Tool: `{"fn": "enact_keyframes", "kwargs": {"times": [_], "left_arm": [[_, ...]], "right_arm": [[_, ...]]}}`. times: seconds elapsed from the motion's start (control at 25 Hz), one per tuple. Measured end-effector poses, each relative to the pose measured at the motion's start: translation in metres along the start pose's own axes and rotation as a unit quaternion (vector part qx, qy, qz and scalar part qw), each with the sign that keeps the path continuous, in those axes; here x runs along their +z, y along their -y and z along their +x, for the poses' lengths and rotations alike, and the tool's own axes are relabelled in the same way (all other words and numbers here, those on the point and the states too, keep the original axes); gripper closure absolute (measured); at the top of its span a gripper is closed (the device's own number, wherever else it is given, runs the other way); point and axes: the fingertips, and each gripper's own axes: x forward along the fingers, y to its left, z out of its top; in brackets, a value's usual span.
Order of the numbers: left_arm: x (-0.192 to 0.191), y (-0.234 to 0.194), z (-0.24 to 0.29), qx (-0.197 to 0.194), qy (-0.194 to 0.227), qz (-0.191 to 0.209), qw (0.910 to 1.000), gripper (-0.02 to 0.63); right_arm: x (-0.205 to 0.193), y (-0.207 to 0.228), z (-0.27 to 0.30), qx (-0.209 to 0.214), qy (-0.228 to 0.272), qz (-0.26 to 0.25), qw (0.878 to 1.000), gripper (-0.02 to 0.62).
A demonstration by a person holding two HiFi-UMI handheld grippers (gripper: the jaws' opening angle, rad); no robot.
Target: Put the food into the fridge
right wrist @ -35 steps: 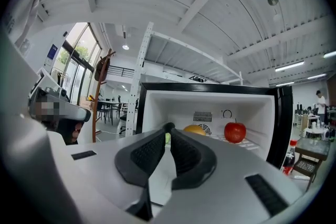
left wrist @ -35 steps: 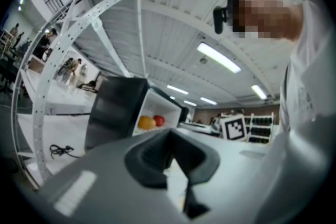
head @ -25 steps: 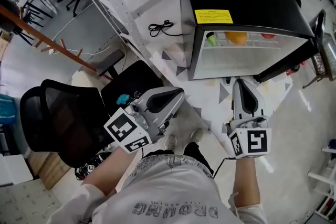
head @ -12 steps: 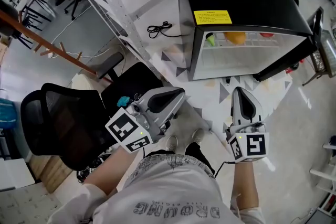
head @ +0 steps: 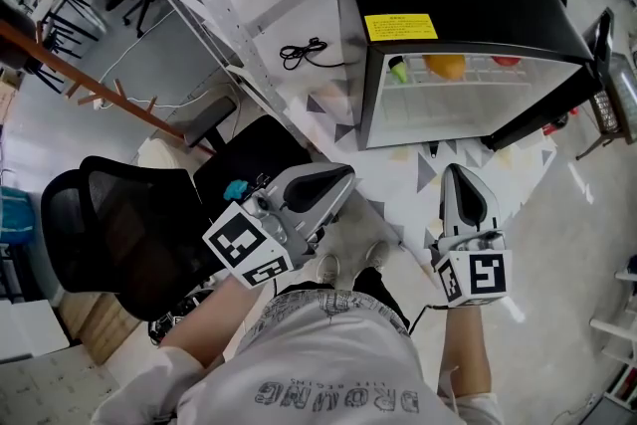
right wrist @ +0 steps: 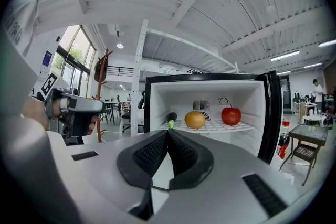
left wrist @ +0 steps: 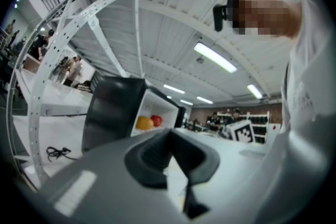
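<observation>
left gripper [head: 341,177]: pressed together, empty | right gripper [head: 454,172]: pressed together, empty | fridge [head: 448,5]: far, open; shelf holds cucumber [right wrist: 170,119], orange [right wrist: 195,119], apple [right wrist: 231,115]

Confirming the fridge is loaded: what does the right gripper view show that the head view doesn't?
Only right gripper view: the vent at the back of the fridge, the red apple in full. Only head view: the yellow label on top, the black chair, the cable. Both: the open fridge, the yellow fruit on its shelf, left gripper and right gripper, shut, empty.
</observation>
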Motion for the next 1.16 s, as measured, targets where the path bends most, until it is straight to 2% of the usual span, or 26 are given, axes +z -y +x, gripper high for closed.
{"fn": "enact_keyframes", "kwargs": {"times": [1.16], "left_arm": [[-0.001, 0.016, 0.012, -0.003, -0.004, 0.004, 1.0, 0.597]], "right_arm": [[0.006, 0.008, -0.009, 0.017, 0.007, 0.008, 1.0, 0.592]]}}
